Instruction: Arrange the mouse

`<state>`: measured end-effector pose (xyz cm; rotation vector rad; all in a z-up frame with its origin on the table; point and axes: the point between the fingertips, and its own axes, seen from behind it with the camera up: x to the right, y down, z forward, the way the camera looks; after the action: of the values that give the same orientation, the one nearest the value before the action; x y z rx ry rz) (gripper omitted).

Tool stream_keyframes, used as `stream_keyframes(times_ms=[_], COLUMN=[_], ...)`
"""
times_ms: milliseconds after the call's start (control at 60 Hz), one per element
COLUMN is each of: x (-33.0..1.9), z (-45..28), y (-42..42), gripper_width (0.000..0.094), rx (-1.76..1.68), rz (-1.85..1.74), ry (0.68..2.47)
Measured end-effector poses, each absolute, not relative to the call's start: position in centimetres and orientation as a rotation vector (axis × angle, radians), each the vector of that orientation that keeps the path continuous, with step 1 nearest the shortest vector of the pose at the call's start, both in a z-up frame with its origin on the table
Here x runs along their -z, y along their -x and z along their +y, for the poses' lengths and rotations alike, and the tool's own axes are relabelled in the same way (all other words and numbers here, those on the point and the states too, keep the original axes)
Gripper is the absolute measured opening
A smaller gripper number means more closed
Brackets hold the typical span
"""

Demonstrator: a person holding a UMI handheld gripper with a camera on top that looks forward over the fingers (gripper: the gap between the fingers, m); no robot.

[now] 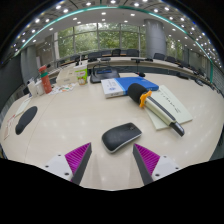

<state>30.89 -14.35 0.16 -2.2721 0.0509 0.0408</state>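
Observation:
A dark grey computer mouse lies on the pale table, just ahead of my fingers and slightly to the right of the midline. My gripper is open, its magenta pads spread wide with bare tabletop between them. The mouse is not touched by either finger.
A black mouse pad lies at the left. Beyond the mouse sit a notebook with a pen, a blue and orange object and papers. Bottles and boxes stand at the far left; chairs and windows are behind.

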Motion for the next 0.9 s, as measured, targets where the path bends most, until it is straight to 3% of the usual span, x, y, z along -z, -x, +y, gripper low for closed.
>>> stream_keyframes(times_ms=[400,483,583,900], x=[1.1,1.4,1.6,0.4], z=[-7.4,-6.4,-5.7,-5.2], y=[-30.6,-30.8,-30.6,-29.6], gripper_width=[0.0836,0.0725,0.0467,0.0316], rx=[-0.064,-0.017,0.011,0.132], rz=[0.000,-0.028,-0.068,-0.030], ry=[2.317,2.320,2.321,2.358])
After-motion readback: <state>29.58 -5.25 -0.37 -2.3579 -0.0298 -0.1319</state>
